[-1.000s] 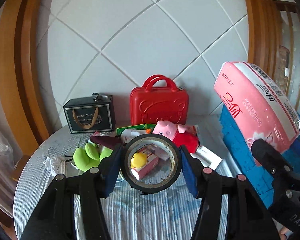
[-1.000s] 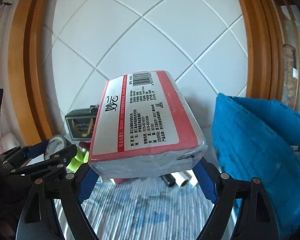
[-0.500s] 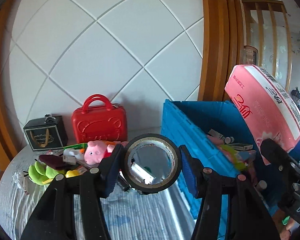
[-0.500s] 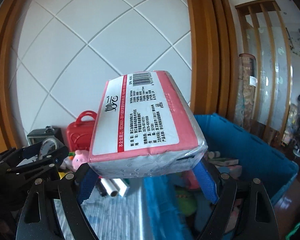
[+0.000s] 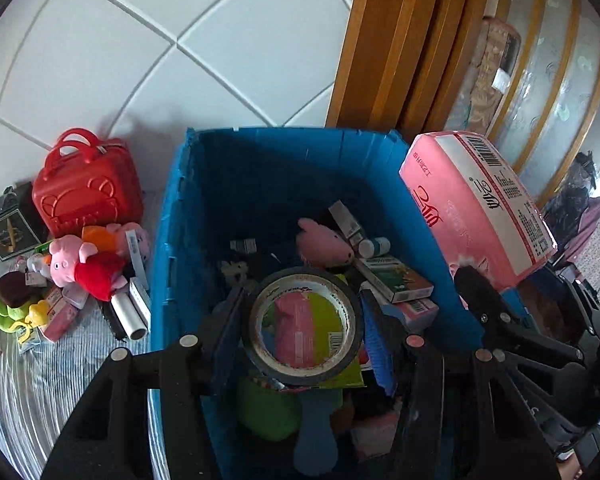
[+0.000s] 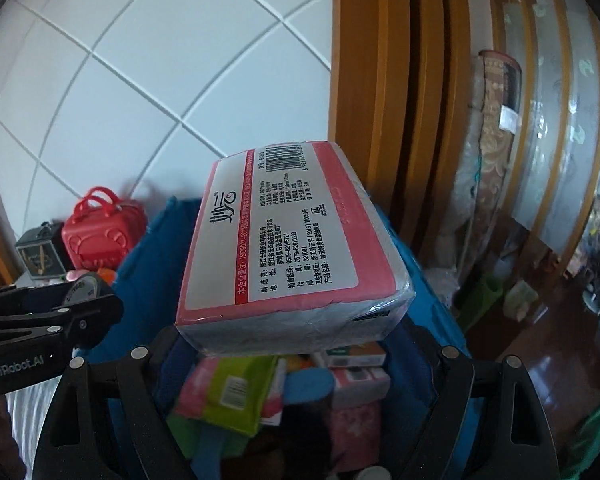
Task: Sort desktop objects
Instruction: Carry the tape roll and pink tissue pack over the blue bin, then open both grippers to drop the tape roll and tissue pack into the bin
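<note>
A: The left gripper pinches the tape roll above the blue crate; toys lie by the crate's left wall.

B: The right wrist view hides those. The right gripper clamps the pink tissue pack over the crate.

— What's the worktop like?
— Covered in a striped cloth, against a tiled wall.
— And on it?
— A red case, a dark box beside it, a pig plush, a green plush, a foil roll, and a blue bin.
</note>
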A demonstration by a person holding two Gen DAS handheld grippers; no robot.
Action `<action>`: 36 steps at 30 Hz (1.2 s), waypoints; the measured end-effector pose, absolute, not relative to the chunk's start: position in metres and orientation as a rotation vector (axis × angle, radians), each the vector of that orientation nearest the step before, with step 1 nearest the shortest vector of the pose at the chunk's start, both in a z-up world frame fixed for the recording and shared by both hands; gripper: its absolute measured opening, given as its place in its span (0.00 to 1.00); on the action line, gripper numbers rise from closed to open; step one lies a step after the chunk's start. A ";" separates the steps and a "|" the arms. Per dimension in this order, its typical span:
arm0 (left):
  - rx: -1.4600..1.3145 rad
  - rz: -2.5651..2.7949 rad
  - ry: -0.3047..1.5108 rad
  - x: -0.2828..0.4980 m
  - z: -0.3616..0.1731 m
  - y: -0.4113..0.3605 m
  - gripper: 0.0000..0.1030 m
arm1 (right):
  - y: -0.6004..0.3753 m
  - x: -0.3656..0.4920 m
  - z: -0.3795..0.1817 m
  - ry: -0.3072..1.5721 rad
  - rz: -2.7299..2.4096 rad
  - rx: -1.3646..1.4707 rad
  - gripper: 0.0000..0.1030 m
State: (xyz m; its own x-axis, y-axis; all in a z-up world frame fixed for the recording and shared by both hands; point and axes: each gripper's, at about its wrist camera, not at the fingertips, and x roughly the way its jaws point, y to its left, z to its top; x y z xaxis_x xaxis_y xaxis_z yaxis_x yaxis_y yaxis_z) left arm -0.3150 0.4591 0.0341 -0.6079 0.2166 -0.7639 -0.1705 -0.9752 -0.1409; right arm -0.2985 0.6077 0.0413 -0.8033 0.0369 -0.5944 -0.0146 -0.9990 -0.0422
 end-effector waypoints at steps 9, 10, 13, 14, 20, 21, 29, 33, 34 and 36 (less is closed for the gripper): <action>-1.636 2.563 0.057 -0.417 -0.040 0.517 0.53 | 0.646 -0.371 -0.040 -0.114 2.783 -1.324 0.84; -1.660 2.549 0.069 -0.423 -0.048 0.519 0.53 | 0.650 -0.375 -0.047 -0.112 2.767 -1.351 0.84; -1.681 2.511 0.090 -0.430 -0.068 0.528 0.53 | 0.657 -0.386 -0.063 -0.131 2.703 -1.437 0.84; -1.704 2.497 0.098 -0.432 -0.073 0.530 0.53 | 0.659 -0.389 -0.068 -0.145 2.679 -1.456 0.84; -1.685 2.481 0.161 -0.429 -0.075 0.535 0.54 | 0.652 -0.391 -0.086 -0.221 2.634 -1.548 0.85; -1.668 2.497 0.155 -0.428 -0.073 0.534 0.59 | 0.652 -0.391 -0.086 -0.217 2.631 -1.556 0.85; -1.603 2.565 0.144 -0.426 -0.057 0.526 0.68 | 0.652 -0.390 -0.083 -0.216 2.643 -1.568 0.89; -1.610 2.596 0.154 -0.427 -0.055 0.522 0.68 | 0.651 -0.389 -0.078 -0.206 2.676 -1.543 0.98; -1.611 2.596 0.151 -0.427 -0.055 0.521 0.68 | 0.651 -0.390 -0.078 -0.207 2.682 -1.535 0.98; -1.611 2.595 0.137 -0.426 -0.053 0.518 0.68 | 0.650 -0.389 -0.077 -0.208 2.687 -1.530 0.99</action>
State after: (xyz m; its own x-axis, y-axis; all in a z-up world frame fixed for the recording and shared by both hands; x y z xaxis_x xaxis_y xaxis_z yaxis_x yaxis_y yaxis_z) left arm -0.4258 0.5182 -0.0532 -0.4422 0.0242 -0.8966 -0.1184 -0.9925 0.0316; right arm -0.3893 0.6503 -0.0767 -0.5116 0.1032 -0.8530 0.0296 -0.9901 -0.1375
